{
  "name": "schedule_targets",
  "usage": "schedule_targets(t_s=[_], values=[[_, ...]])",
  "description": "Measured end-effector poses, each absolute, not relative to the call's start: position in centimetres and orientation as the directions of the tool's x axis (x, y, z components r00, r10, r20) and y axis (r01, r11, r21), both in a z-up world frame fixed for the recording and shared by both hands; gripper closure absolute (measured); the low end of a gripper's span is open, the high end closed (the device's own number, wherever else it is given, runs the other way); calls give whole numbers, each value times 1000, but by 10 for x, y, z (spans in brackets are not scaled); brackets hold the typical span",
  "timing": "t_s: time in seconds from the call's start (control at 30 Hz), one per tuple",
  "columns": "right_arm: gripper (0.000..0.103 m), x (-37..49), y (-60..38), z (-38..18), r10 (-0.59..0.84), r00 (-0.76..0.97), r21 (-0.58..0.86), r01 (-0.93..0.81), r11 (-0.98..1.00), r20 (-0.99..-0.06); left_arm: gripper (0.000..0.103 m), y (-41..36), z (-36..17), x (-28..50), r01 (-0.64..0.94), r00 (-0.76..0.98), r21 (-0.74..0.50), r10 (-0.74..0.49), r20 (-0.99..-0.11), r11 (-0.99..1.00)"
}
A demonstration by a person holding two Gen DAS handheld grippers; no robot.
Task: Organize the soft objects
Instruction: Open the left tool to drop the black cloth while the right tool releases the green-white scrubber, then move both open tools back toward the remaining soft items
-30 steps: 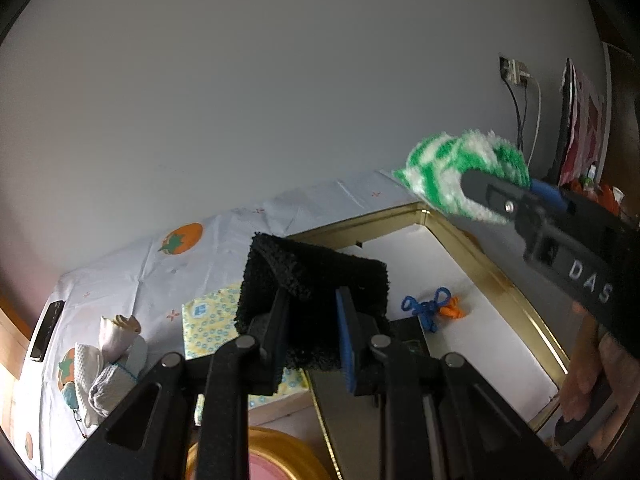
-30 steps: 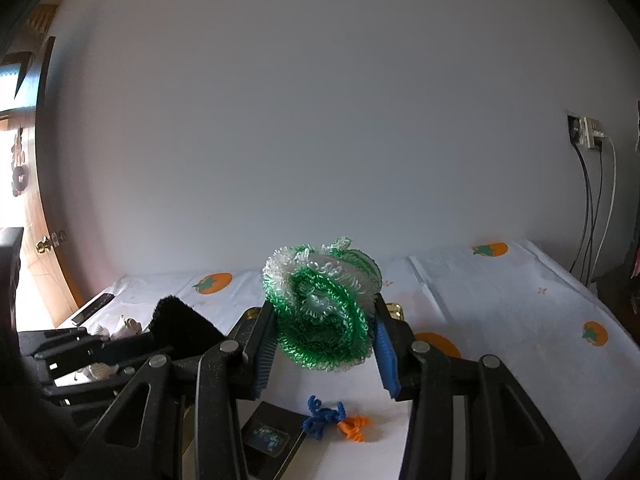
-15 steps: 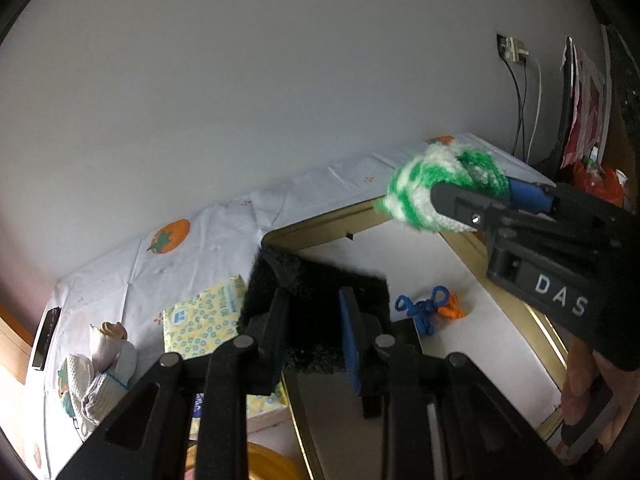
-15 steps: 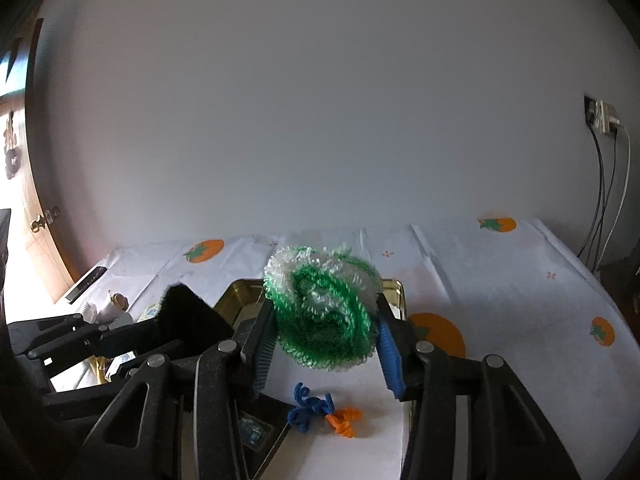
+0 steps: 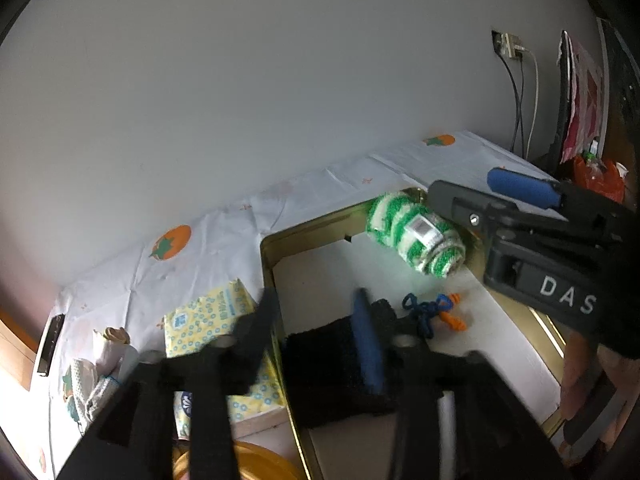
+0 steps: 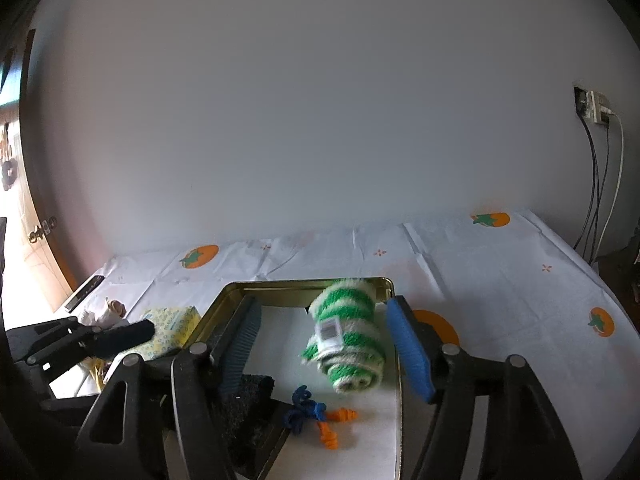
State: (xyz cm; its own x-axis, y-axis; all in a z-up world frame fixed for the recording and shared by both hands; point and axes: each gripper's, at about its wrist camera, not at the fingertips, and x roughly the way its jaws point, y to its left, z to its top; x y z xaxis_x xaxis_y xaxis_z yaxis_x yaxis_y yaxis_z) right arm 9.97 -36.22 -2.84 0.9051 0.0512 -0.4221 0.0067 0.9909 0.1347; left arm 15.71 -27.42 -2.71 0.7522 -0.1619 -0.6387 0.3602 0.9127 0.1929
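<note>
A rolled green-and-white fluffy cloth (image 6: pixel 348 338) drops between the spread fingers of my open right gripper (image 6: pixel 328 350) over the gold-rimmed tin tray (image 6: pixel 304 284). It also shows in the left wrist view (image 5: pixel 416 236), beside the right gripper's fingers (image 5: pixel 520 190). A black fuzzy cloth (image 5: pixel 340 368) lies in the tray (image 5: pixel 268 264) under my open left gripper (image 5: pixel 316 320); it also shows in the right wrist view (image 6: pixel 244 404). Blue and orange corded earplugs (image 6: pixel 316 416) lie on the tray's white floor (image 5: pixel 436 314).
A yellow patterned tissue pack (image 5: pixel 212 320) lies left of the tray on the tomato-print tablecloth (image 6: pixel 500 276). Rolled white cloths (image 5: pixel 100 364) and a dark phone (image 5: pixel 50 344) sit at the far left. A yellow dish rim (image 5: pixel 248 460) is at the bottom.
Both grippers lowered over the tray and opened. The black cloth left the left gripper and lies in the tray. The green-and-white roll left the right gripper and is falling.
</note>
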Motion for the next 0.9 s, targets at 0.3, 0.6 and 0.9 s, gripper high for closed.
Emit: schedule_targets(t_s=[0.3,0.6,0.9], values=[[35,92,-362,-26,55,916,139,1,990,-397,32,-262,-11,139,341,804,221,-162,-572,914],[34,84,-342,-18,84,923,124,-40,991,-375,25,-215,-3,118,289,849,204,-152,-506,935],[34,80,-269,-11,184,912,53,-177,983,-368,20,-92,-10,119,62,883,213,46,-467,975]])
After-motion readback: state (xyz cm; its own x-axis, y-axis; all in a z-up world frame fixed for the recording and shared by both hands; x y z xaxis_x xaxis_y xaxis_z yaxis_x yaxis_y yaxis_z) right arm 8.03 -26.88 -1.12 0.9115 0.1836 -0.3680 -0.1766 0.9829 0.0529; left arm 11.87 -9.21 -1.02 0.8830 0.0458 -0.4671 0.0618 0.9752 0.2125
